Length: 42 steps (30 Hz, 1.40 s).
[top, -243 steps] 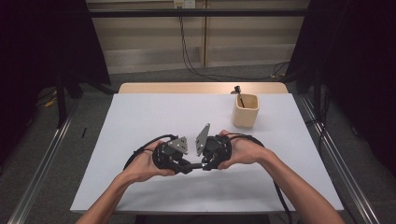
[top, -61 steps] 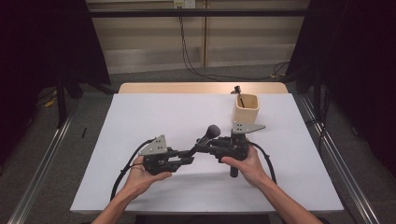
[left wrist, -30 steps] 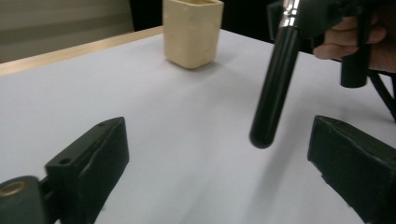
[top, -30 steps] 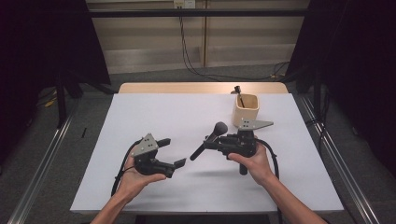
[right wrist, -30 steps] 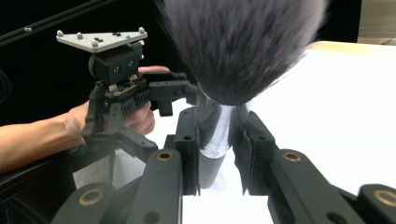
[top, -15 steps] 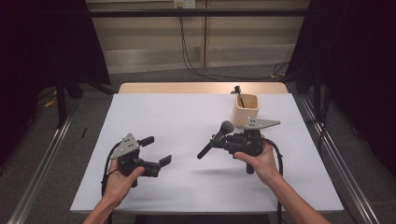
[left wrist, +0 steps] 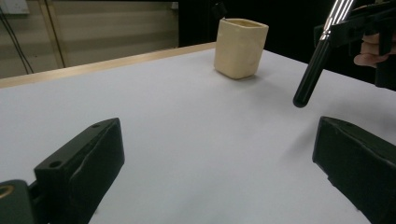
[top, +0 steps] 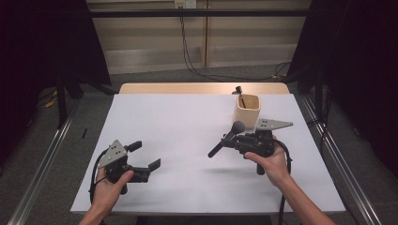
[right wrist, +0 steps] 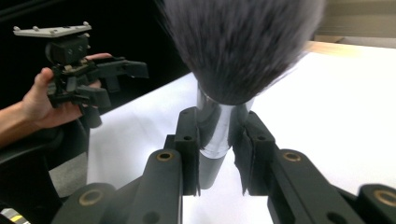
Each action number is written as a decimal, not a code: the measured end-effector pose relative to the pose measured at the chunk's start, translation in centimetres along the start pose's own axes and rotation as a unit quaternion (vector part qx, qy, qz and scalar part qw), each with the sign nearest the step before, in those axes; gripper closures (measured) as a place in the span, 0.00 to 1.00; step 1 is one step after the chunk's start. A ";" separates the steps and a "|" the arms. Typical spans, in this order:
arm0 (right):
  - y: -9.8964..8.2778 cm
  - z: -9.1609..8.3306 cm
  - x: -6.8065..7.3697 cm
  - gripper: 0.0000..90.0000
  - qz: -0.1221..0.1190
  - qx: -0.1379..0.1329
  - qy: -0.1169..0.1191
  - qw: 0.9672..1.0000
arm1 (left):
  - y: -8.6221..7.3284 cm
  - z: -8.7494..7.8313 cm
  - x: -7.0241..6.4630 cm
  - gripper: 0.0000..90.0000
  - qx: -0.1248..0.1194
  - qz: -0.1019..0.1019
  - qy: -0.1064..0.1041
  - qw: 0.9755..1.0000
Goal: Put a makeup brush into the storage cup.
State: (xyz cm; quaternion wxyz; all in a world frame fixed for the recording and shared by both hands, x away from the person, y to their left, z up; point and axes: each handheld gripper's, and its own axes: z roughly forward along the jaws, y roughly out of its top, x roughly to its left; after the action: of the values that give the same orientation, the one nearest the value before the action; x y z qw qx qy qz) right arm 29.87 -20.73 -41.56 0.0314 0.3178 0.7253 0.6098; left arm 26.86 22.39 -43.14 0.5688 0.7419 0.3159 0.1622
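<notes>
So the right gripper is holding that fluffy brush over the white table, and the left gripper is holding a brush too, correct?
Not quite. The left gripper holds nothing: the left gripper view shows its jaws wide apart over the bare table. The right gripper does clamp the brush.

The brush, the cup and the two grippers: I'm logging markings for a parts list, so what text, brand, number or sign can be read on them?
None can be read.
The brush, the cream cup, the left gripper and the right gripper show no lettering.
</notes>
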 end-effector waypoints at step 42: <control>3.5 -6.2 -2.8 0.81 -0.021 -0.025 -0.095 0.995 | -2.5 -3.4 1.1 0.03 -0.014 -0.002 0.057 0.998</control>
State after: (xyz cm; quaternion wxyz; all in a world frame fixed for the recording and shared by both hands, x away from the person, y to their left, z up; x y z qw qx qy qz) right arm 30.92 -27.33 -37.79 0.1211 0.3586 0.7097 0.5942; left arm 24.93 25.96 -44.63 0.5608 0.7226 0.3468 0.2077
